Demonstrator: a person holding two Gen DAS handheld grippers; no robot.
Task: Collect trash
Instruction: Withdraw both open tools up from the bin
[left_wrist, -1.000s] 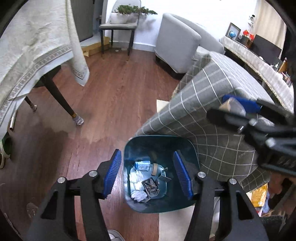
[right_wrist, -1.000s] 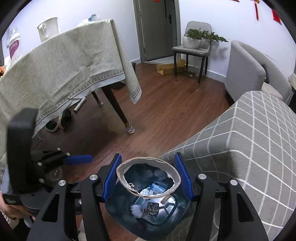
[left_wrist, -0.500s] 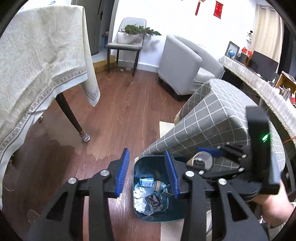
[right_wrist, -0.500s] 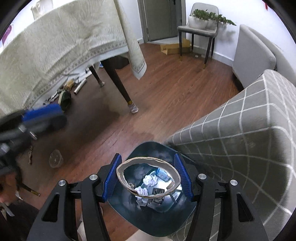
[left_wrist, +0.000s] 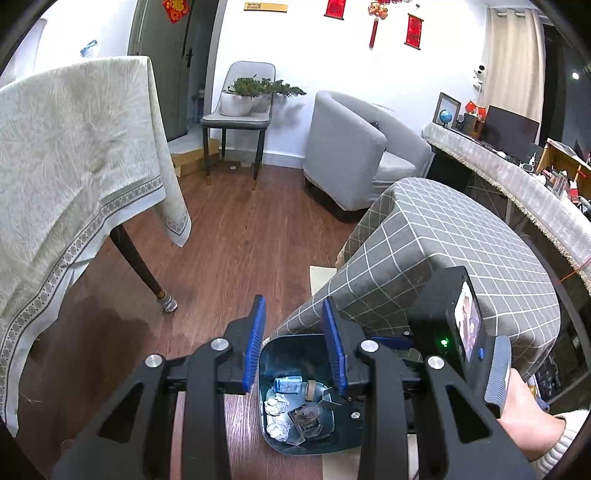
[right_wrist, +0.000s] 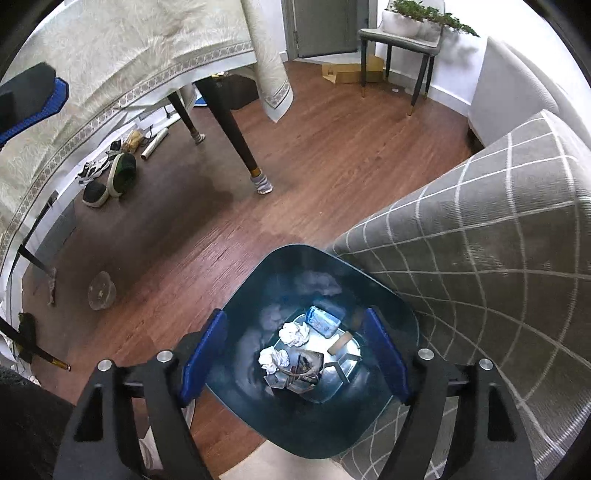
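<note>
the grey checked cover (right_wrist: 480, 258) is draping over a piece of furniture to the right of the right hand-held gripper (right_wrist: 295, 354), and the wooden floor (right_wrist: 314, 147) is spreading out ahead of it. the blue trash bin (right_wrist: 258, 280) is standing on that floor directly beneath this hand-held gripper, touching the checked cover. the right jaws are opening, standing wide apart over the bin's mouth with nothing gripped between them. the left hand-held gripper (left_wrist: 293, 347) is hovering above the bin's near-left rim (left_wrist: 269, 428), its jaws closing, narrow and gripping nothing. down in the bin, below both tools, crumpled paper balls (right_wrist: 293, 334), a small blue packet (right_wrist: 325, 321) and a dark wrapper (right_wrist: 308, 363) are lying.
</note>
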